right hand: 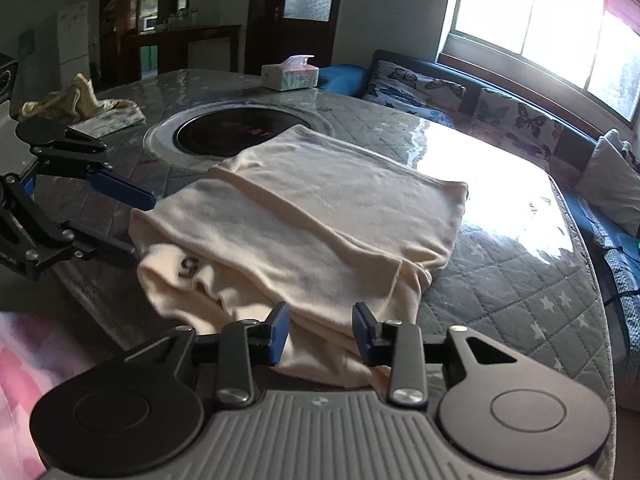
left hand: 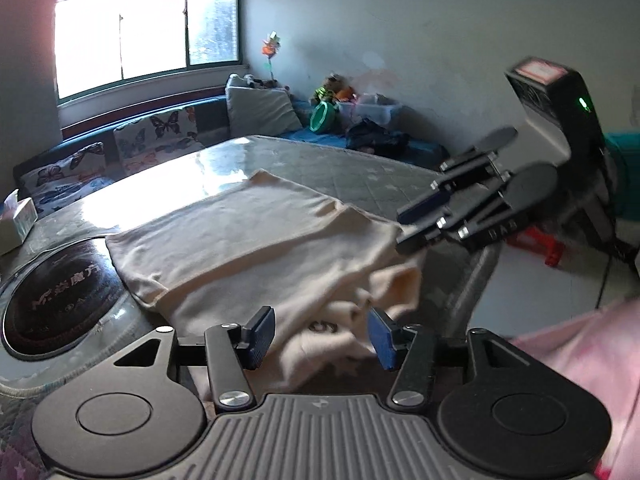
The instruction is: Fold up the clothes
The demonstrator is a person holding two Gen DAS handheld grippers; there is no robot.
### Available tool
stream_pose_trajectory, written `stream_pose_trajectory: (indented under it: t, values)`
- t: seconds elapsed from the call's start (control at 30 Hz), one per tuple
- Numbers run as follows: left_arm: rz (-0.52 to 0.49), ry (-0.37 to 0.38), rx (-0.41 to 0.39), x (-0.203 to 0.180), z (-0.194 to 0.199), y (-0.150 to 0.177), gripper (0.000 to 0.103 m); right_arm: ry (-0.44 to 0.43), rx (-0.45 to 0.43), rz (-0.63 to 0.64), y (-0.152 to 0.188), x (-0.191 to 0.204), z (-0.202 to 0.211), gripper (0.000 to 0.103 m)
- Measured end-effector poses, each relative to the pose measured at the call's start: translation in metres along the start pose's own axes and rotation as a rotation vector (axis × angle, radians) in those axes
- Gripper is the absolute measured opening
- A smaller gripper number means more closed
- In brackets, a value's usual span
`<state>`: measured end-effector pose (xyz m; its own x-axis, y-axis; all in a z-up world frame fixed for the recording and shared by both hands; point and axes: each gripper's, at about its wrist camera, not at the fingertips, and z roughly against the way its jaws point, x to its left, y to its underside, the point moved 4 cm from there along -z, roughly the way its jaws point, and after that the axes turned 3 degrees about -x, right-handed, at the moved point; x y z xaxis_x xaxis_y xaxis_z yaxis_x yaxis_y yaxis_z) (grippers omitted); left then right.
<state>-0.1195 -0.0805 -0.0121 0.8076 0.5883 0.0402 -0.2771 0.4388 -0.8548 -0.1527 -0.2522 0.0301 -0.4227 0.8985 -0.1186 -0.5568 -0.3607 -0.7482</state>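
Cream garment (right hand: 304,216) lies folded, a dark "9" showing; left gripper (left hand: 320,338) and right gripper (right hand: 320,334) fingers released.

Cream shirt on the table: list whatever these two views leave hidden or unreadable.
- Shirt print: right wrist view shows one dark mark like a 9; folds cover the rest.
- Shirt's near hem: both views, behind the gripper bodies.
- Hob lettering: left wrist view, too small and dark.
- Right gripper: left wrist view, blurred.

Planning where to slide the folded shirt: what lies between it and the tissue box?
In the right wrist view, the round black cooktop lies between the cream shirt and the tissue box.
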Motion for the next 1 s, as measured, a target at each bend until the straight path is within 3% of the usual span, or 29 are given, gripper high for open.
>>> stream_pose_trajectory:
  t: [0.47,0.67,0.8,1.0]
  values:
    - [-0.139,-0.074,0.084,-0.019,-0.014,0.022,0.054,-0.051,-0.020,0.057,0.012,-0.007,0.005,0.043]
    - [-0.172,-0.087,0.075,-0.021,-0.017,0.025,0.046,-0.054,-0.014,0.072,0.018,-0.007,0.011,0.044]
    - [-0.182,-0.099,0.068,-0.018,-0.019,0.025,0.033,-0.064,-0.008,0.098,0.021,-0.003,0.014,0.044]
    - [-0.223,-0.106,0.060,-0.018,-0.017,0.025,0.035,-0.076,0.007,0.159,0.027,0.006,0.014,0.048]
